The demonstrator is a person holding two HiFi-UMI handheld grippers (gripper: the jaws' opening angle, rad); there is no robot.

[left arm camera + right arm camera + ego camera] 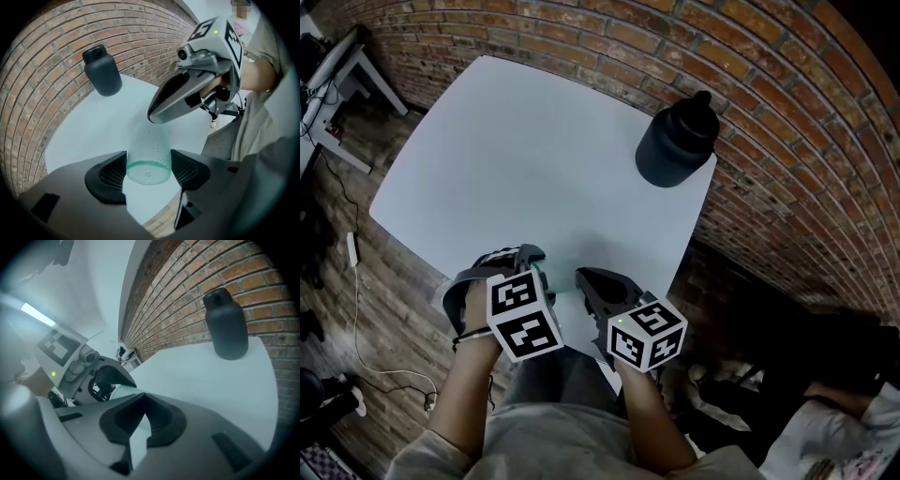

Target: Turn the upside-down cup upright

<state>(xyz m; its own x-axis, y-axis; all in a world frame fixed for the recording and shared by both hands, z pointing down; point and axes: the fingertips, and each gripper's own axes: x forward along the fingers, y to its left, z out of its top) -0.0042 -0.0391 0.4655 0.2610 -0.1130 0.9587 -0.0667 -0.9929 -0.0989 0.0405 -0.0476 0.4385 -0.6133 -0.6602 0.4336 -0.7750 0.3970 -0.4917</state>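
A clear dimpled cup [148, 157] with a teal tint sits between the pads of my left gripper [148, 164], its closed base toward the camera and its mouth pointing down at the white table [89, 136]. The left gripper is shut on the cup. In the head view the left gripper [542, 269] stands at the table's near edge, and only a teal sliver of the cup [547, 277] shows. My right gripper [584, 279] is shut with nothing in it, and its tip [157, 116] lies close to the cup's far end. From the right gripper [144, 397], the cup [121, 392] shows just behind the jaws.
A black bottle [677, 142] stands at the far right corner of the table [525, 159], close to the brick wall [769, 112]. The bottle [226, 324] is well away from both grippers. The table's near edge runs just under my hands.
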